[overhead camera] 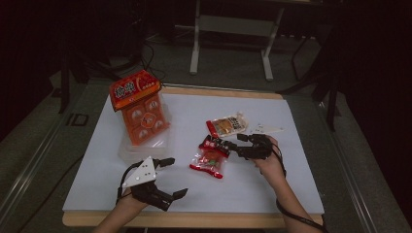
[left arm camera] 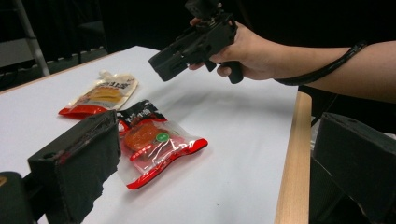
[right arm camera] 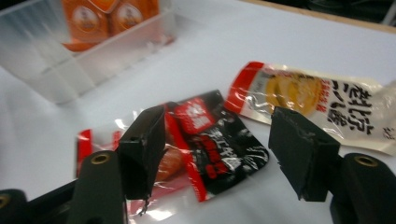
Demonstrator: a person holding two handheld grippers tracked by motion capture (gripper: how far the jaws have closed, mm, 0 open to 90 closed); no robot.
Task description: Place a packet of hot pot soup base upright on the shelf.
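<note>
The left gripper (overhead camera: 167,177) sits at the near left part of the white table (overhead camera: 272,184), held in the person's left hand (overhead camera: 127,198), with its grey three-cornered plate (overhead camera: 142,172) on top. Its jaws are spread wide and hold nothing. Ahead of it and farther back stands a clear plastic bin (overhead camera: 141,148) — orange snack boxes (overhead camera: 144,119) lean in it, and an orange packet (overhead camera: 133,89) rests on top of them.

In the left gripper view, the red-and-black snack pouch (left arm camera: 154,140) lies flat on the table just past the left-hand jaw, not between the jaws. Beyond it lies a pale yellow pouch with a red end (left arm camera: 100,95).

Farther right, in the high view, the red-and-black snack pouch (overhead camera: 211,156) lies between the two grippers, just beside the tip of the right gripper (overhead camera: 238,142). The person's right hand (overhead camera: 269,160) holds that gripper above the table, pointing left toward the pouch.

In the right gripper view the jaws stand well apart, gripping nothing — the pouch's black top end (right arm camera: 219,140) shows in the gap between them, lower down on the table. The yellow pouch (right arm camera: 303,95) lies past the right-hand jaw, and the clear bin (right arm camera: 84,51) lies beyond the left-hand jaw.
</note>
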